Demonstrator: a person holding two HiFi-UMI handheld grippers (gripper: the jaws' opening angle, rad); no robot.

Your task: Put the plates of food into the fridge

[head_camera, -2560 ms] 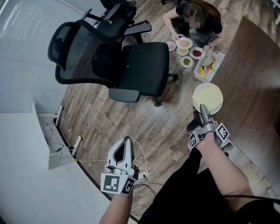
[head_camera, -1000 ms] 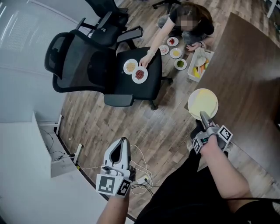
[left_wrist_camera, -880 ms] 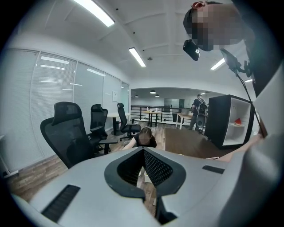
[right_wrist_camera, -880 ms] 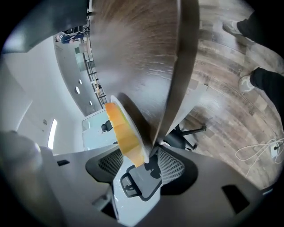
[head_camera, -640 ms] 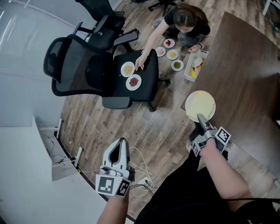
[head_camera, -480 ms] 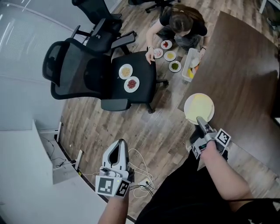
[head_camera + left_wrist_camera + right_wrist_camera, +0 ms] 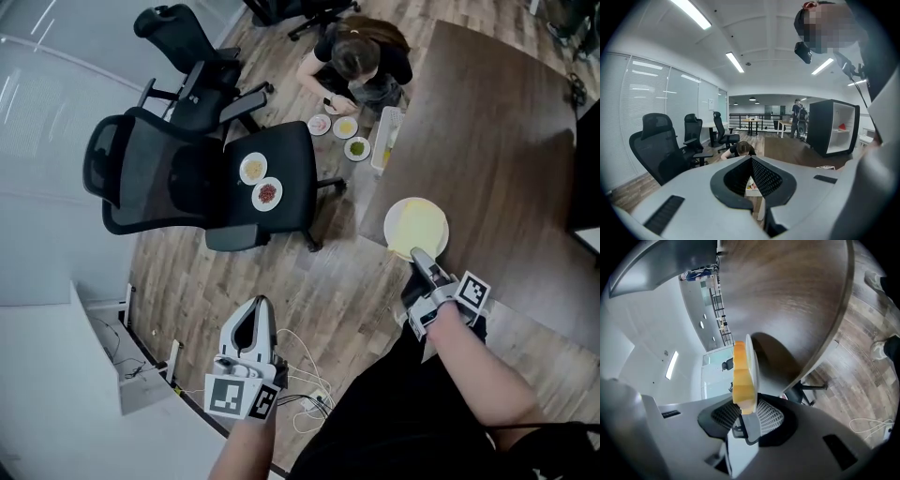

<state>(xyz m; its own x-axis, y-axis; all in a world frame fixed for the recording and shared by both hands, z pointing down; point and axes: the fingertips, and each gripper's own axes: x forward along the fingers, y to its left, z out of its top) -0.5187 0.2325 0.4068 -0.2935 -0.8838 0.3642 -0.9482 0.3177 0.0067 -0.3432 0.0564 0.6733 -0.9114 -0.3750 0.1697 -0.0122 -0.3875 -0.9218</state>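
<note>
The right gripper is closed on the near rim of a plate of yellow food. Its jaws have just been closing, and its own view shows the rim and the food's near edge caught between them. The plate hangs over the near-left edge of the brown tabletop, with its shadow on the wood behind it, so it looks lifted rather than resting. The left gripper is held low at the near left, jaws together with nothing between them. Other plates wait: a pale plate and a red plate lie on the seat of a black chair, and floor plates sit at the far side beside a crouching person. The fridge, a black box with a white inside, stands open at the far right in the left gripper view. The step in hand appears to be carrying this first plate. The next move probably calls for keeping the plate level so the food stays on, bringing it across to the open fridge, sliding it flat onto a shelf and only then letting the jaws part.
</note>
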